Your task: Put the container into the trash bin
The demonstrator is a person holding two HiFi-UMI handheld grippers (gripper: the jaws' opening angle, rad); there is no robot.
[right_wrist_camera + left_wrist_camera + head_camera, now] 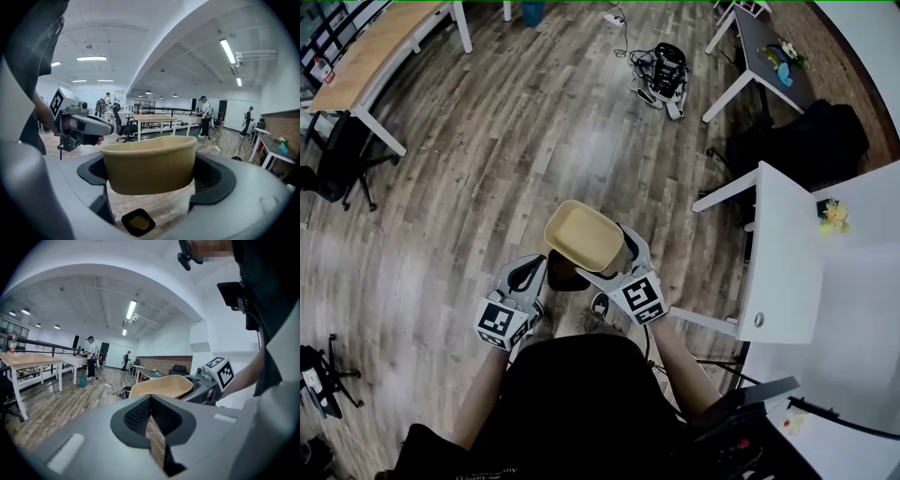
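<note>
Seemingly empty and next to weightless, a tan container [583, 234] hangs over the wood floor [487, 169], clamped between the jaws of the right hand-held gripper [614, 261]. Seen along that hand-held gripper [152, 180], the container [149, 161] stands upright with its mouth up. The dark ribbed pads [213, 177] press on its two opposite walls and its rim rises above them. The jaws stand wide, held apart by the full width of the container.

It looks like thin pressed paper or pulp. By that reading it is light and fairly grippy rather than slick, but soft in the wall and likely to buckle or pop out if squeezed hard. The rolled rim is probably its stiffest part, so a hold across the walls just under the rim, much like the present one, looks the soundest.

The left hand-held gripper [528, 274] sits just beside the right one, on the container's near left, and carries nothing. Its own view shows the jaws of the left hand-held gripper [151, 416] pressed together, with the container [161, 386] just beyond their tips. No trash bin can be named with certainty. A small teal tub [83, 381] stands far ahead of the left hand-held gripper, by a wooden-topped surface [28, 361], and may or may not be it.
</note>
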